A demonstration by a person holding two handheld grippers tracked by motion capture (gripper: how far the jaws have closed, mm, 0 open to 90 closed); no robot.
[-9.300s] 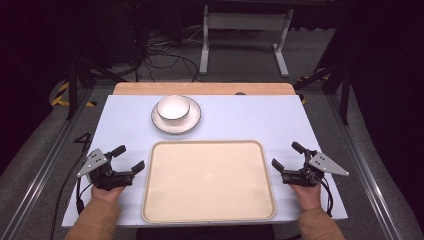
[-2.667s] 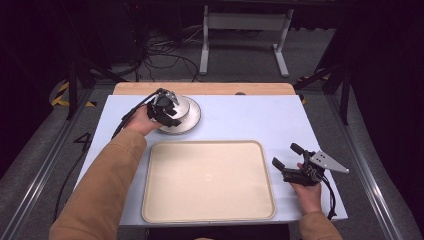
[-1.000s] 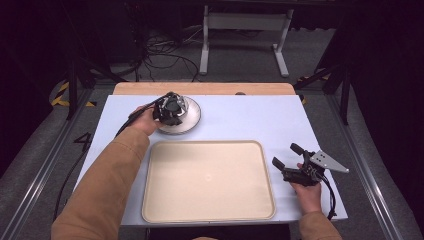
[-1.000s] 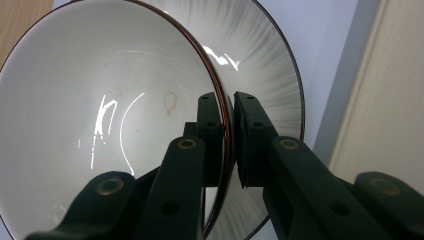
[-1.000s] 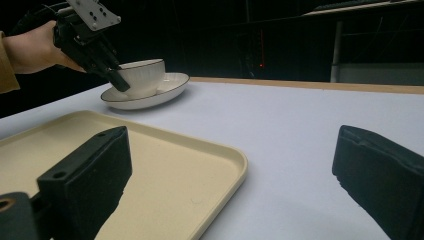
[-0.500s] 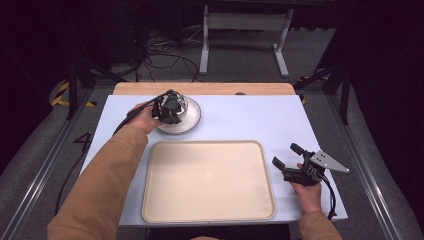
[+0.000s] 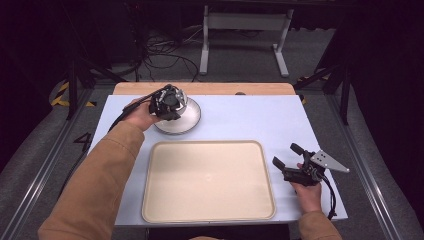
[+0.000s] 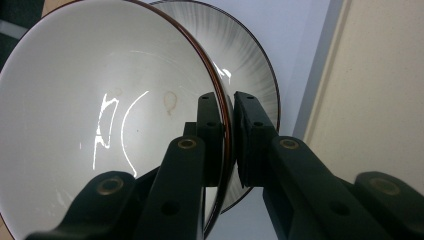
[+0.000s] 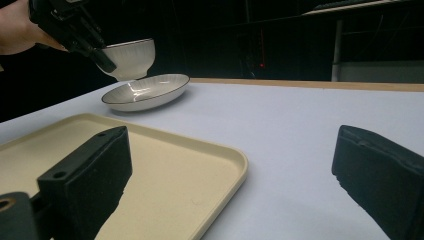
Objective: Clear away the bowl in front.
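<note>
Bowl (image 9: 131, 56): white w/ fine grey stripes outside, dark-red rim line. It's pinched by its wall in the left gripper (image 8: 228, 117), one jaw inside, one outside, jaws nearly together on the thin wall. In the right gripper view the bowl hangs clear above the matching plate (image 9: 147, 91), base off it, mouth roughly level. Plate sits at the far left of the pale table (image 7: 250, 120), just beyond the cream tray (image 7: 207, 180).

Doing this step well, IMO: grip is on one edge only, so the bowl can swing or slip. Keep the squeeze steady, wrist level, move slow. Lift enough to clear the plate rim before going sideways, else the base may clip it & drag the plate. If it's headed for the tray, set the base flat, then release.

Right gripper (image 7: 290, 159) rests near the tray's right edge, jaws wide apart, holding nothing.

Vs 9.3 s ago: then the bowl sat upside down on the plate & both grippers lay idle beside the tray. Now the left arm is stretched out to the plate & the bowl is right way up in the air. Right gripper is about where it was. Vs 0.5 s ago: hardly any change.
</note>
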